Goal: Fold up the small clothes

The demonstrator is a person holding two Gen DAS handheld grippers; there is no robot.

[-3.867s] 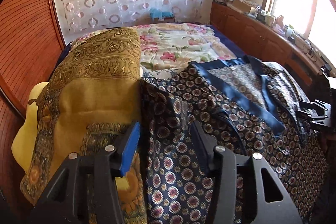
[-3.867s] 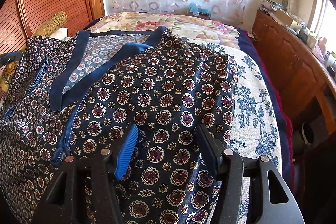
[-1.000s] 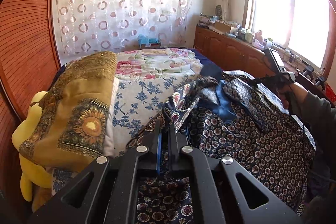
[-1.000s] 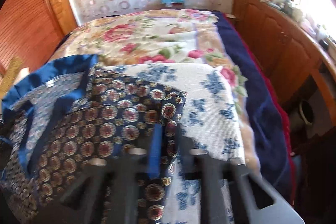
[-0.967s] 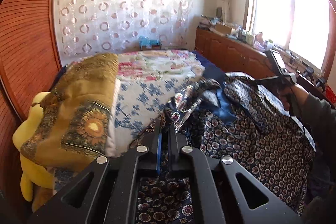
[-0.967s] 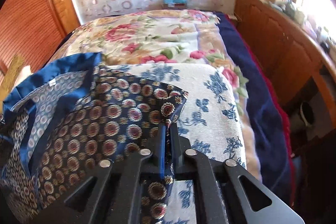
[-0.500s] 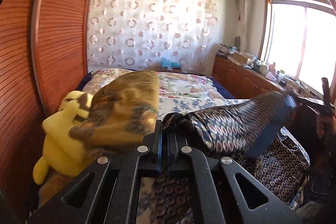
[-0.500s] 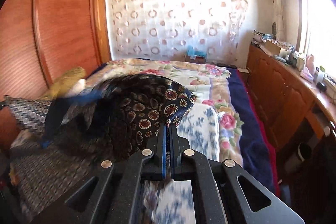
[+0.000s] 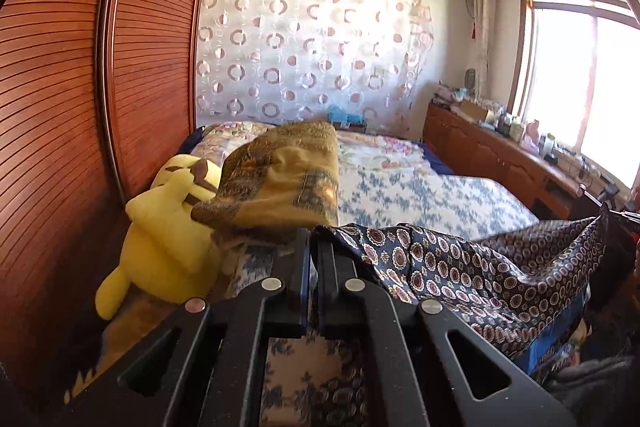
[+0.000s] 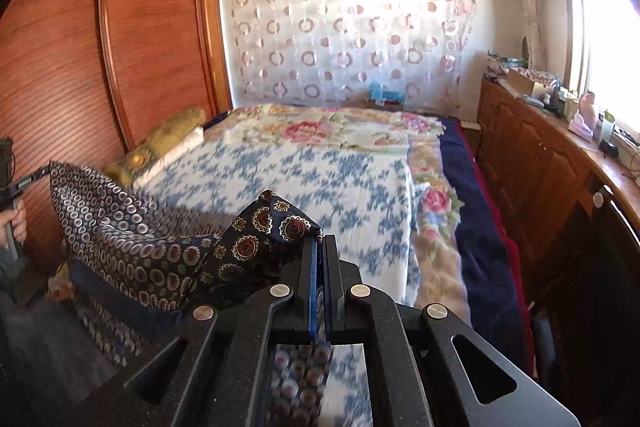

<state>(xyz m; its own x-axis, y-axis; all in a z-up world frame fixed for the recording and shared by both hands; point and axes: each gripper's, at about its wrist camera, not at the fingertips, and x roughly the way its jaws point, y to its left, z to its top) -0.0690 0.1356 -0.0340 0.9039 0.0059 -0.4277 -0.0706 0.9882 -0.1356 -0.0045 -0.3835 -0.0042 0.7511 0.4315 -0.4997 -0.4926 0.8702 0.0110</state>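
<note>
I have the left gripper (image 9: pixel 311 241) and right gripper (image 10: pixel 320 247) each clamped on a corner of the patterned navy garment (image 9: pixel 472 267), stretched sideways between them above the bed (image 10: pixel 320 163).

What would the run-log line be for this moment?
phase: lift | left claw: shut on patterned garment | right claw: shut on same garment | garment: held up above bed, not yet folded
</note>
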